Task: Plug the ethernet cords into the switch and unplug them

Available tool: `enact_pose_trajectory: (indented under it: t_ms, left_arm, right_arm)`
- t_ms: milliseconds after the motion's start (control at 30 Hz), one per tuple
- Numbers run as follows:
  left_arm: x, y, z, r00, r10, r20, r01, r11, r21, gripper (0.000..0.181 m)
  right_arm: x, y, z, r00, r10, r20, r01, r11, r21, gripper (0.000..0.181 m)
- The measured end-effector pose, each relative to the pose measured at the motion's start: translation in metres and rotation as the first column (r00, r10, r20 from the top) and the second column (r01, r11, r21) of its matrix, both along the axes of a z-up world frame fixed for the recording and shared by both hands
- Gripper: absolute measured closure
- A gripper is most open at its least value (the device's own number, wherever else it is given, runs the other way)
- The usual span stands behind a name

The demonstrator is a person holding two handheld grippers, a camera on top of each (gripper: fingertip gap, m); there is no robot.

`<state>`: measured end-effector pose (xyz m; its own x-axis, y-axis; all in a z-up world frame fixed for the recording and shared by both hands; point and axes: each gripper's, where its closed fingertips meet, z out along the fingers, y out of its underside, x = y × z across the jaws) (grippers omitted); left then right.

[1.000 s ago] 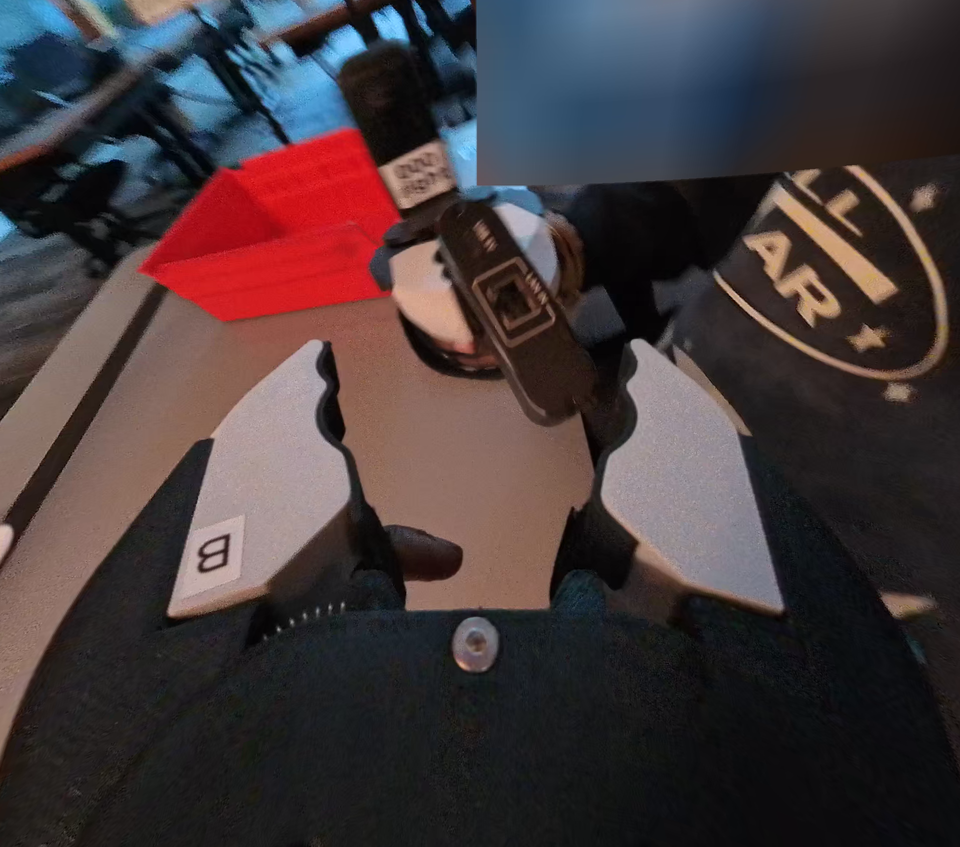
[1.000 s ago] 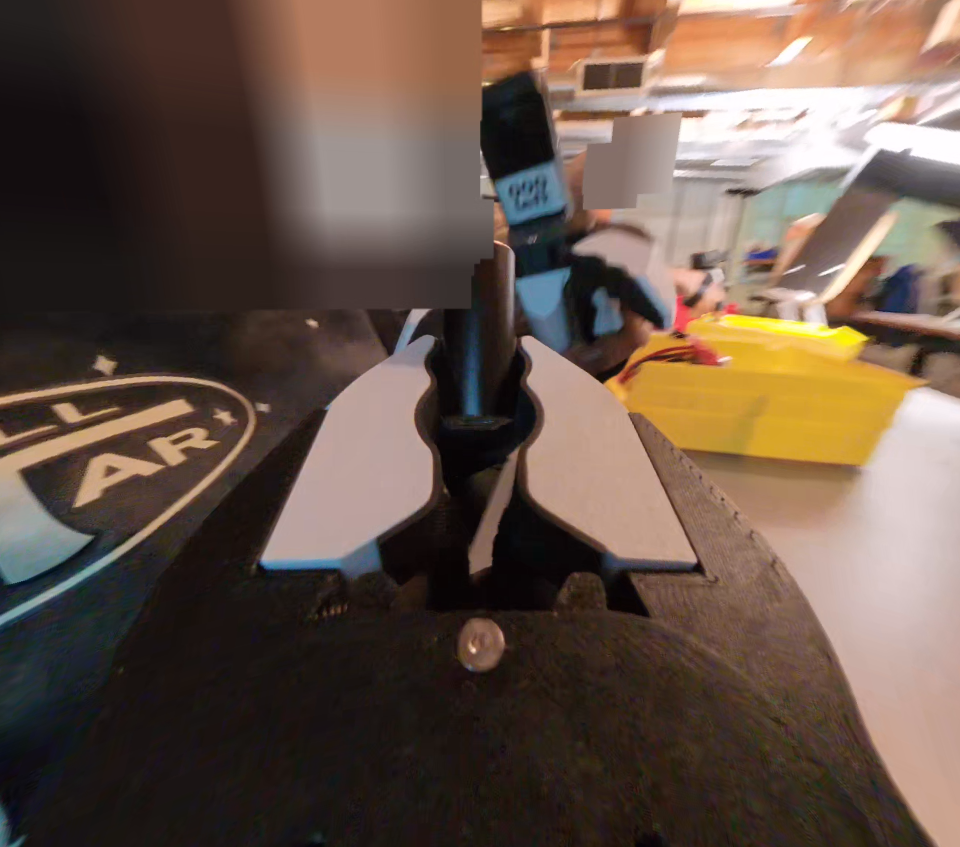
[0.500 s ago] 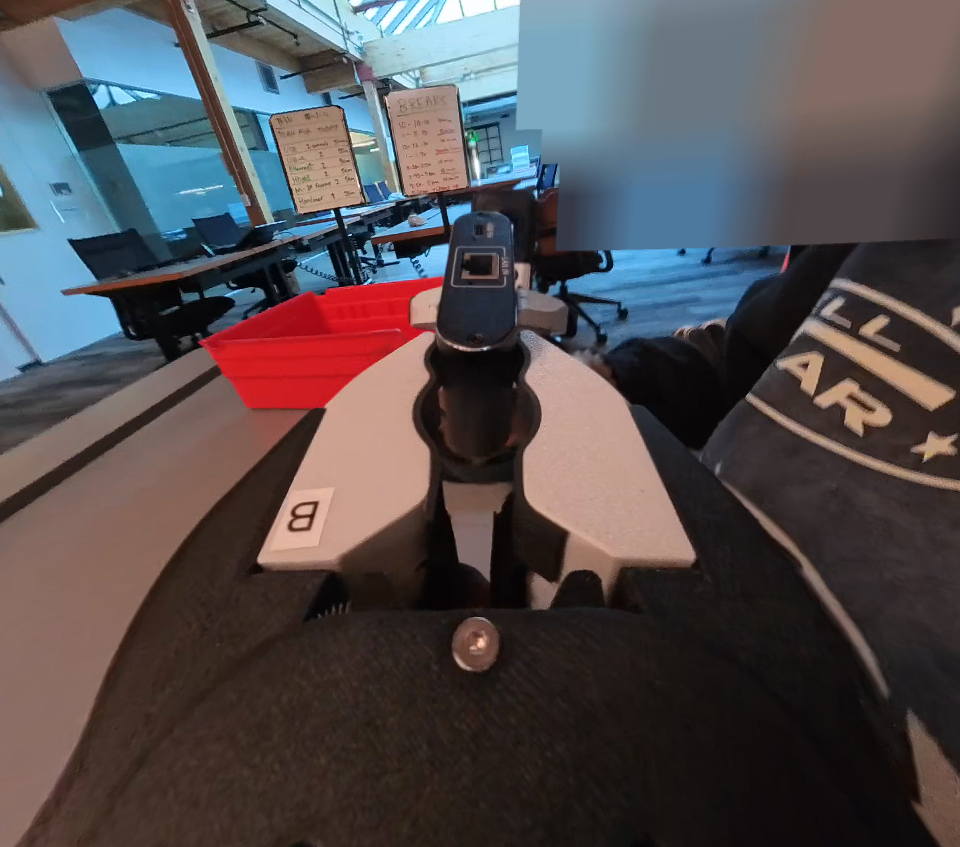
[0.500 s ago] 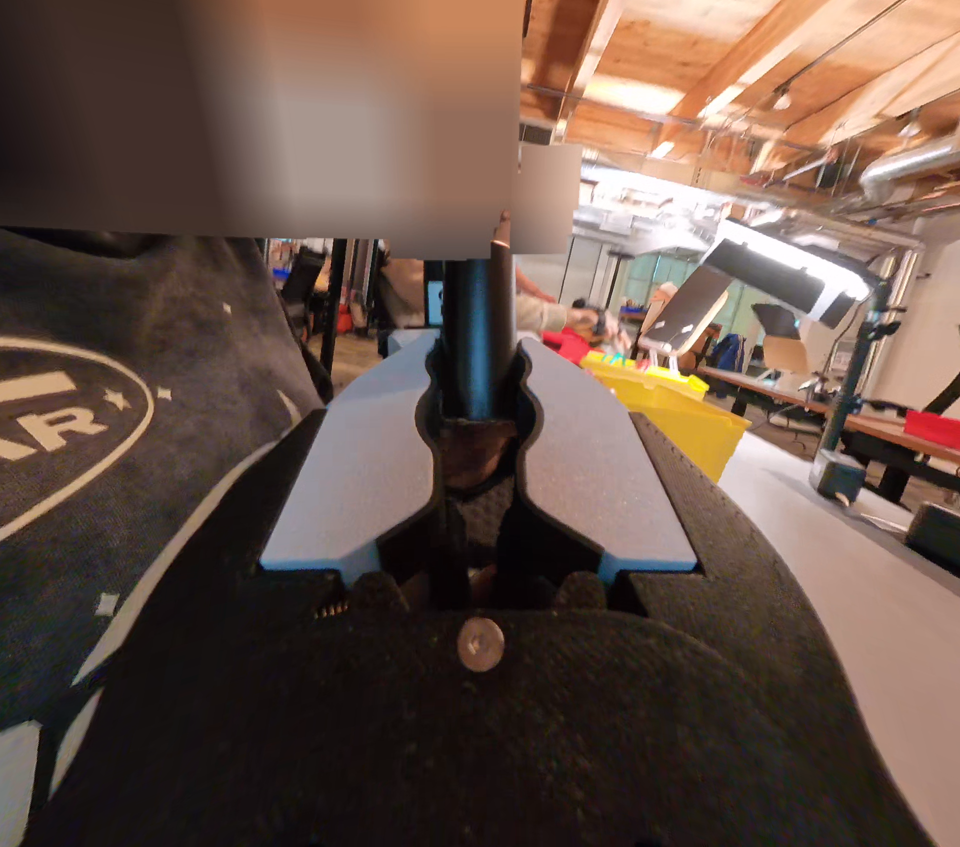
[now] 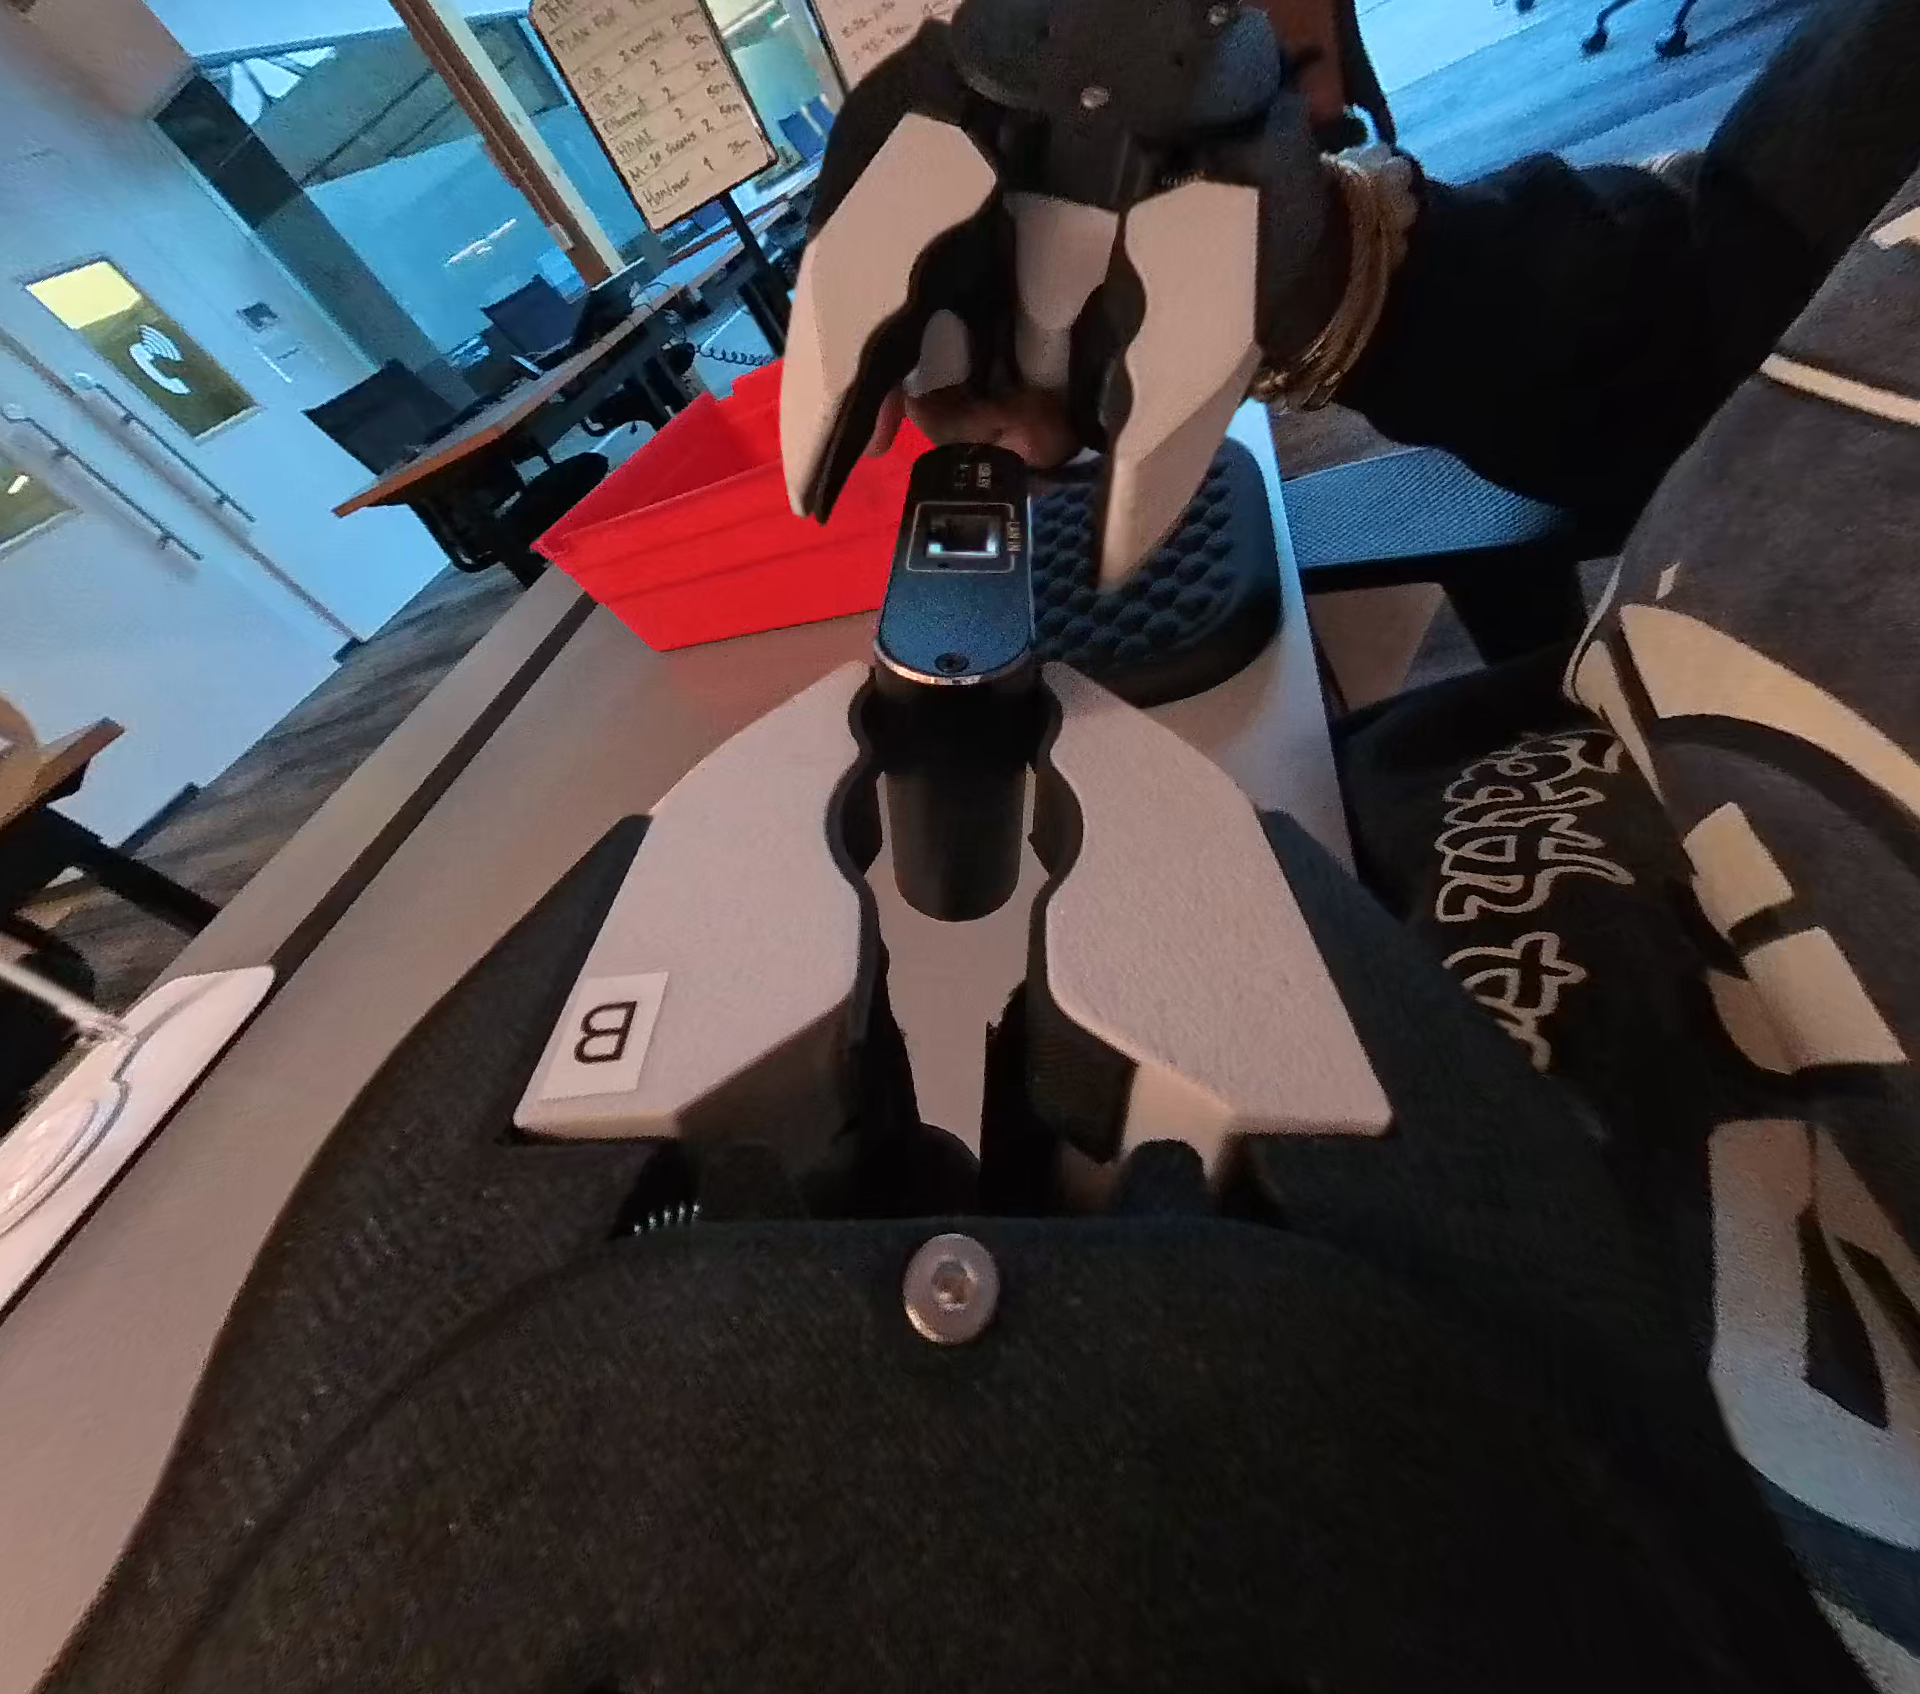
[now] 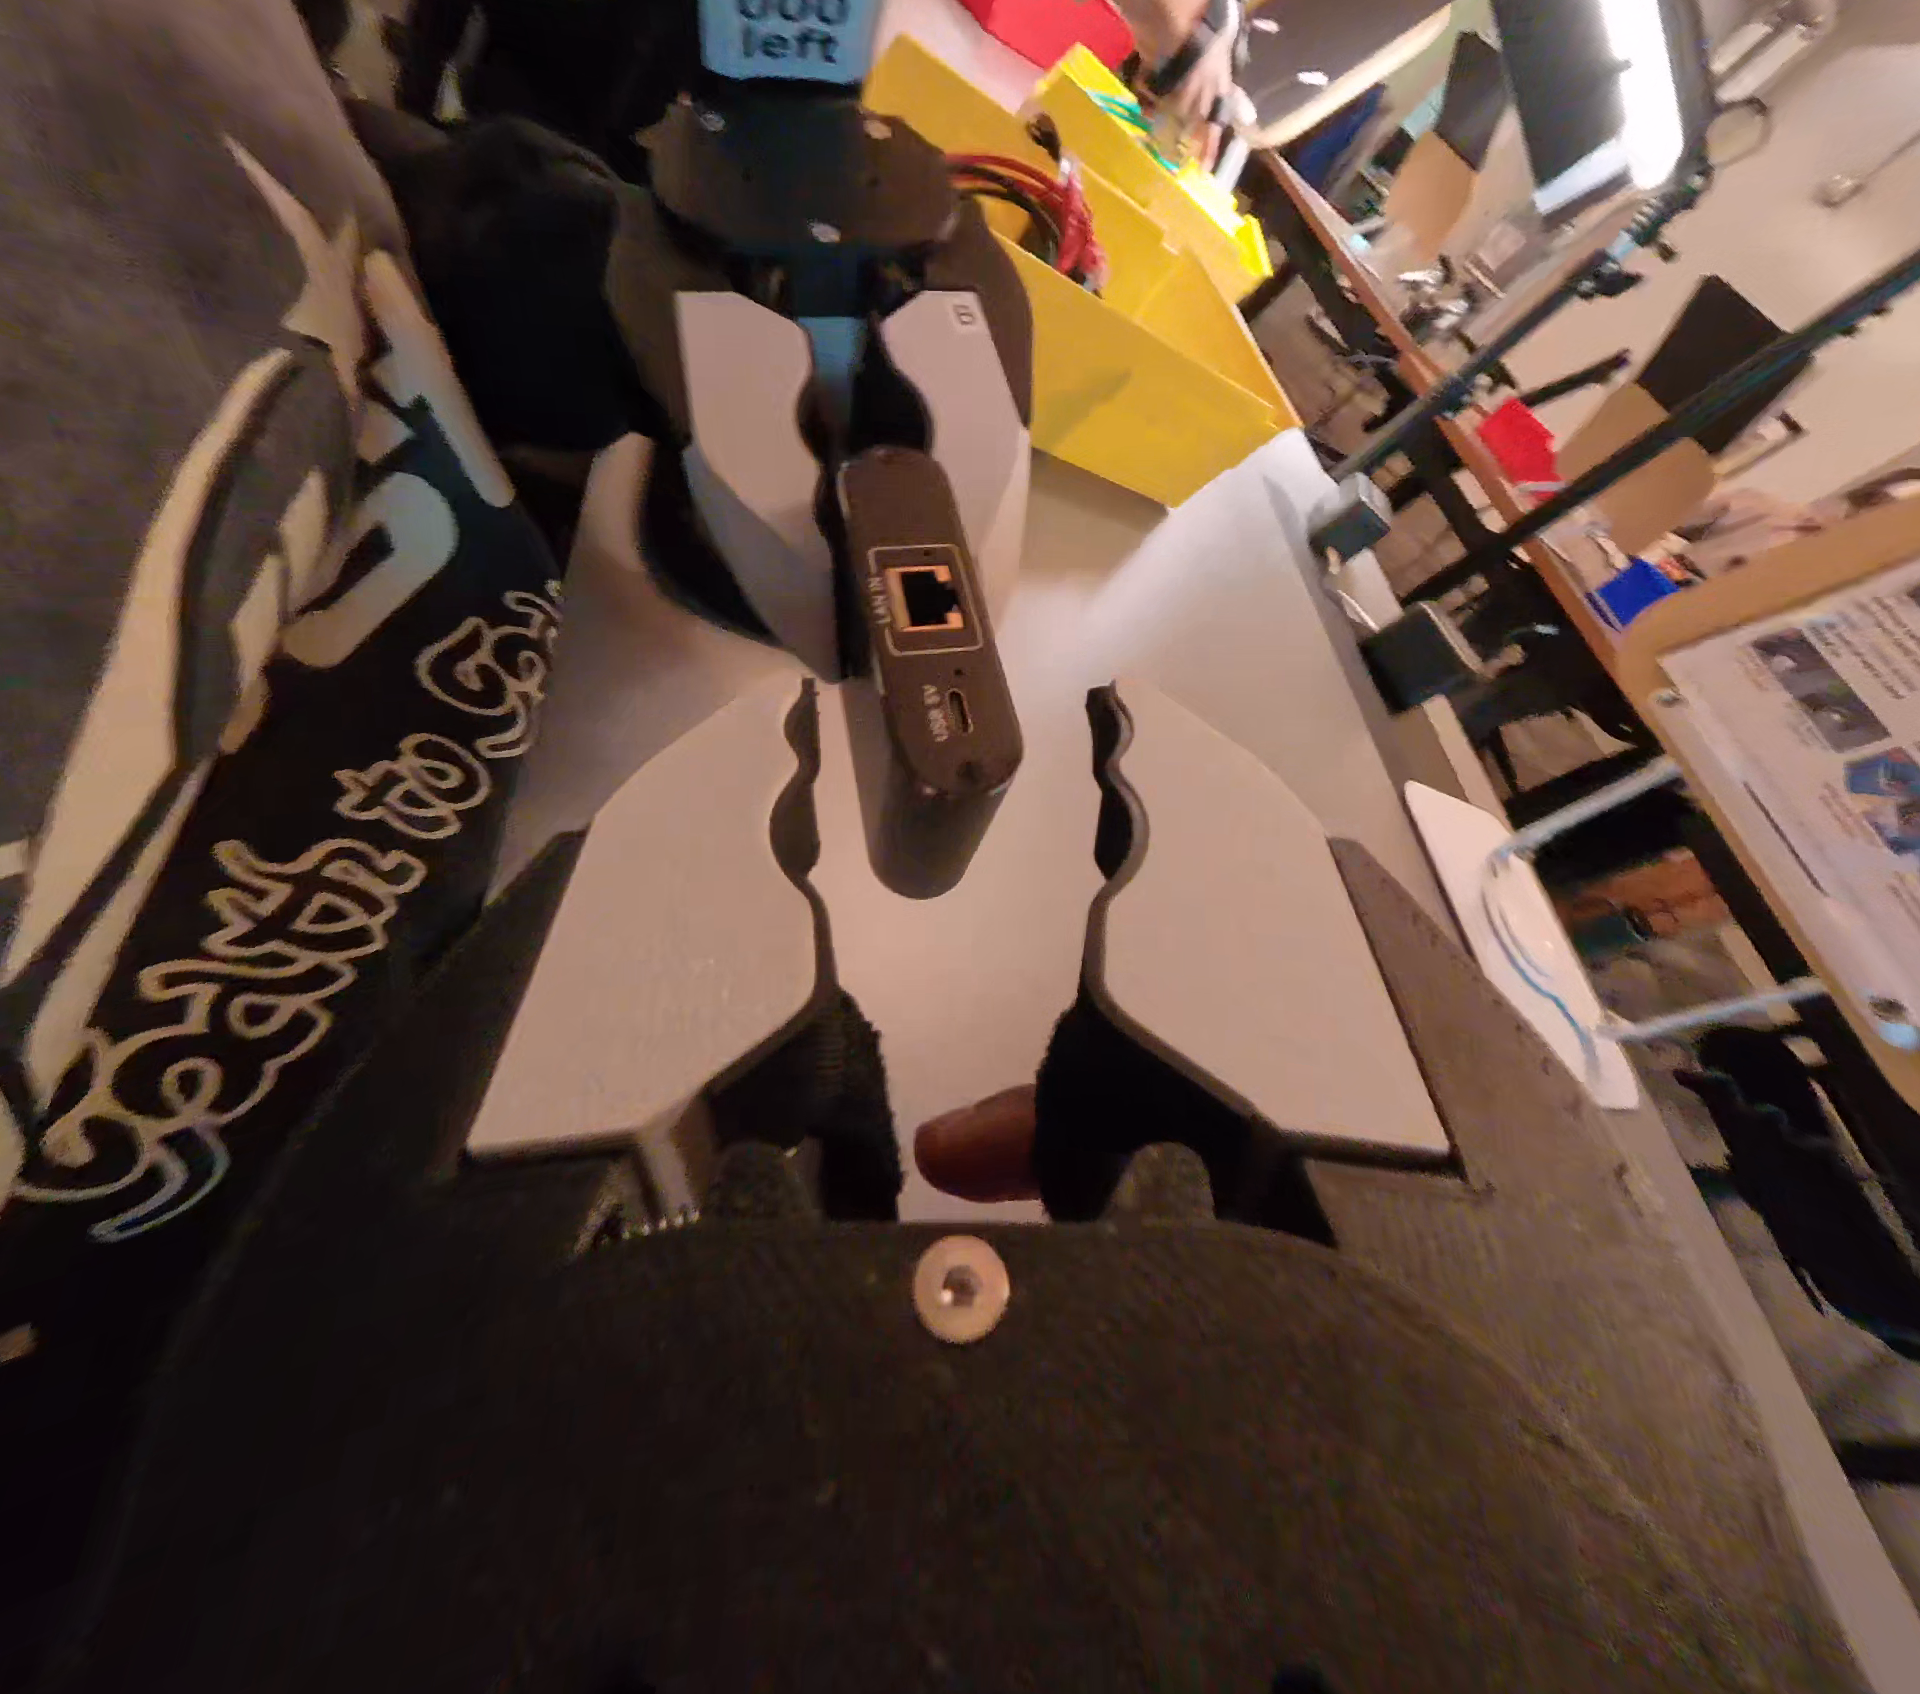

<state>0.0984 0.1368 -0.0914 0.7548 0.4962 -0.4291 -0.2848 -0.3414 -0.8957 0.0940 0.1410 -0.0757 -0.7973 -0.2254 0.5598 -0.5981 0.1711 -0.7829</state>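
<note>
Switch point(image 5: 954, 605) clenched in left hand-held gripper point(image 5: 954, 823), long axis pointing far; right hand-held gripper point(image 6: 951, 823) released, straddling its port end.

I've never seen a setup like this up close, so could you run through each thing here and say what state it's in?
Left tongs: shut on the switch.
Right tongs: open, empty.
Switch: held above the table, network port empty.
Yellow bin: open-topped, red cords inside.
Red bin: on the table; contents hidden.
</note>
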Motion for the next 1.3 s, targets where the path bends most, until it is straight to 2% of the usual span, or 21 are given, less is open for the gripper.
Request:
enact_pose_trajectory:
  t_ms: [100,167,233,300,367,400,433,533,767,833,933,1000,1067,1167,1233,1300]
  left_arm:
    - [-0.012,-0.001,0.000,0.995,0.099,-0.030,-0.098,0.995,0.023,0.156]
    - [-0.030,-0.009,0.002,0.958,0.278,-0.073,-0.273,0.959,0.072,0.156]
    - [-0.045,-0.024,0.004,0.863,0.472,-0.181,-0.467,0.881,0.068,0.157]
    - [-0.052,-0.031,0.005,0.757,0.576,-0.308,-0.597,0.802,0.031,0.156]
    - [-0.052,-0.027,0.005,0.708,0.597,-0.376,-0.641,0.767,0.011,0.157]
    - [-0.052,-0.026,0.004,0.690,0.606,-0.396,-0.661,0.750,-0.004,0.156]
    - [-0.054,-0.027,0.002,0.669,0.618,-0.413,-0.684,0.729,-0.015,0.157]
    - [-0.055,-0.026,-0.002,0.658,0.618,-0.431,-0.697,0.717,-0.036,0.156]
    - [-0.054,-0.022,0.000,0.591,0.611,-0.528,-0.739,0.672,-0.049,0.157]
    - [-0.053,-0.019,0.000,0.607,0.603,-0.517,-0.718,0.696,-0.031,0.157]
    - [-0.055,-0.009,-0.011,0.725,0.552,-0.412,-0.632,0.771,-0.078,0.150]
    - [-0.054,-0.002,-0.029,0.851,0.468,-0.240,-0.509,0.847,-0.155,0.127]
    - [-0.047,-0.006,-0.038,0.928,0.371,-0.022,-0.370,0.916,-0.154,0.113]
    - [-0.035,-0.031,-0.016,0.952,0.239,0.193,-0.255,0.965,0.066,0.105]
    - [-0.031,-0.054,0.006,0.954,0.174,0.246,-0.232,0.945,0.232,0.106]
    - [-0.032,-0.079,0.021,0.949,0.183,0.257,-0.262,0.910,0.321,0.106]
  right_arm:
    - [-0.012,-0.005,0.001,0.996,-0.093,0.000,0.093,0.996,-0.014,0.129]
    - [-0.026,-0.008,0.007,0.972,-0.198,0.130,0.203,0.979,-0.028,0.111]
    - [-0.039,-0.013,0.010,0.885,-0.297,0.360,0.322,0.947,-0.011,0.093]
    - [-0.039,-0.022,0.006,0.804,-0.329,0.495,0.368,0.930,0.021,0.080]
    - [-0.037,-0.031,-0.008,0.797,-0.389,0.461,0.401,0.913,0.077,0.067]
    - [-0.038,-0.034,-0.010,0.802,-0.413,0.430,0.420,0.903,0.084,0.066]
    - [-0.039,-0.035,-0.007,0.803,-0.418,0.424,0.436,0.898,0.059,0.070]
    - [-0.041,-0.034,-0.003,0.812,-0.425,0.400,0.452,0.891,0.029,0.086]
    - [-0.050,-0.032,-0.013,0.804,-0.495,0.331,0.506,0.861,0.058,0.093]
    - [-0.050,-0.031,-0.012,0.815,-0.478,0.328,0.488,0.871,0.056,0.093]
    - [-0.052,-0.026,-0.016,0.844,-0.455,0.284,0.445,0.890,0.101,0.093]
    - [-0.055,-0.019,-0.020,0.866,-0.434,0.247,0.410,0.900,0.147,0.093]
    - [-0.061,-0.009,-0.026,0.879,-0.422,0.223,0.376,0.900,0.220,0.093]
    - [-0.063,0.006,-0.048,0.902,-0.372,0.220,0.273,0.885,0.377,0.093]
    - [-0.061,0.012,-0.064,0.915,-0.329,0.233,0.191,0.863,0.468,0.093]
    - [-0.061,0.018,-0.078,0.923,-0.305,0.236,0.132,0.824,0.551,0.093]
